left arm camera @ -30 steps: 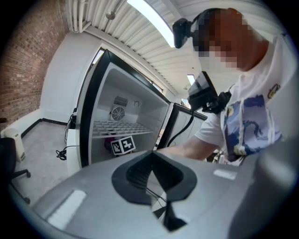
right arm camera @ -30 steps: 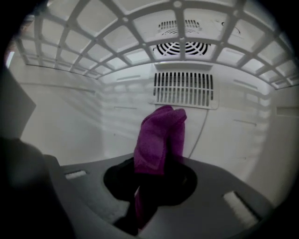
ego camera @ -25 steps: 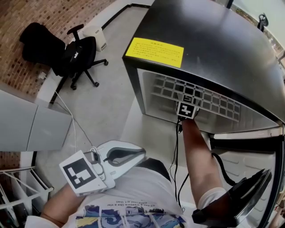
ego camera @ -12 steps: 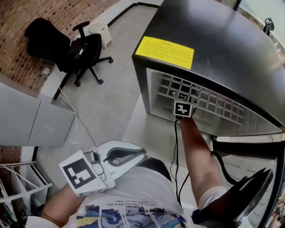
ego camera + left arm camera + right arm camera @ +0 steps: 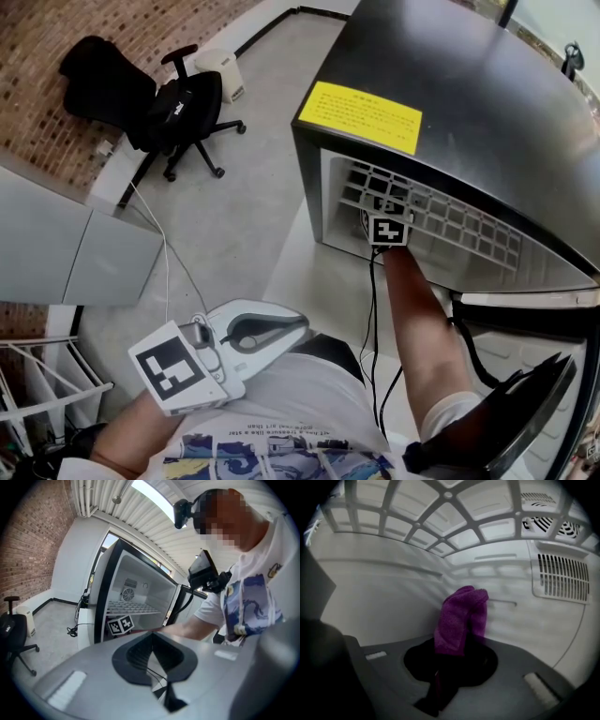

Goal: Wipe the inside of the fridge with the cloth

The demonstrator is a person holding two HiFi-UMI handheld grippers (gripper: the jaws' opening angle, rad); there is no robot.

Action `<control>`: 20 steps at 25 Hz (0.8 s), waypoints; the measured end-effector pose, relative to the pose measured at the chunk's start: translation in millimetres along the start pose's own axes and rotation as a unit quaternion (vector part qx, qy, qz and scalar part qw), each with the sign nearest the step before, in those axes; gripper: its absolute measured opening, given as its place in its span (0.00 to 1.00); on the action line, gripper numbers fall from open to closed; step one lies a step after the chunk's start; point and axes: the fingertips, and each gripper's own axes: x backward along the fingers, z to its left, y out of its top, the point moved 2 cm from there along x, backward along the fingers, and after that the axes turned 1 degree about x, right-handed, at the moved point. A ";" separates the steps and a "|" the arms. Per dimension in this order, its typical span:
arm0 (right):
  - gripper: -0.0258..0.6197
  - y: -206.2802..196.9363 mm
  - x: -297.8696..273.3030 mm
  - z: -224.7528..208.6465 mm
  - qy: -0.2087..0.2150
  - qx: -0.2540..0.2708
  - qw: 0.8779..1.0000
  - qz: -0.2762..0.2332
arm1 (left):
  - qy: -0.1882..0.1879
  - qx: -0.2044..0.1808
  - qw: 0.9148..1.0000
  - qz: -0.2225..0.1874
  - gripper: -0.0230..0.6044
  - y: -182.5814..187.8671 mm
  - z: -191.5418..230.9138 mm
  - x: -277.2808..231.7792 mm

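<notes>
Against the picture from a second ago, the right gripper [image 5: 454, 656] has slid toward the left wall of the black mini fridge [image 5: 469, 84]. The left gripper [image 5: 151, 651] is almost where it was.

The fuzzy purple cloth [image 5: 461, 620] stands up folded between the right gripper's jaws, which are clamped on it. It is inside the fridge's white cavity, close to the back wall; whether it touches the wall cannot be told. The white grid shelf [image 5: 440, 508] runs above it, and a slotted white vent panel [image 5: 562, 576] sits to its right.

In the head view the person's forearm [image 5: 417, 328] reaches in under that shelf, with a thin black cable [image 5: 373, 319] hanging beside it. The left gripper is held at the person's waist, jaws pressed together on nothing.

A yellow rectangular label [image 5: 360, 116] lies on the fridge top. A black office chair [image 5: 178, 112] stands well off on the grey floor.
</notes>
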 end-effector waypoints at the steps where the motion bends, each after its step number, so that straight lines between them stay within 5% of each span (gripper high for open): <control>1: 0.12 0.6 0.1 0.8 0.004 0.000 1.000 -0.002 | -0.001 -0.001 1.000 0.000 0.05 -0.3 -0.3 -1.2; 20: 0.12 -6.1 14.0 50.2 0.193 -0.054 0.980 0.002 | -0.014 -0.006 1.000 -0.003 0.05 0.5 -8.2 -2.8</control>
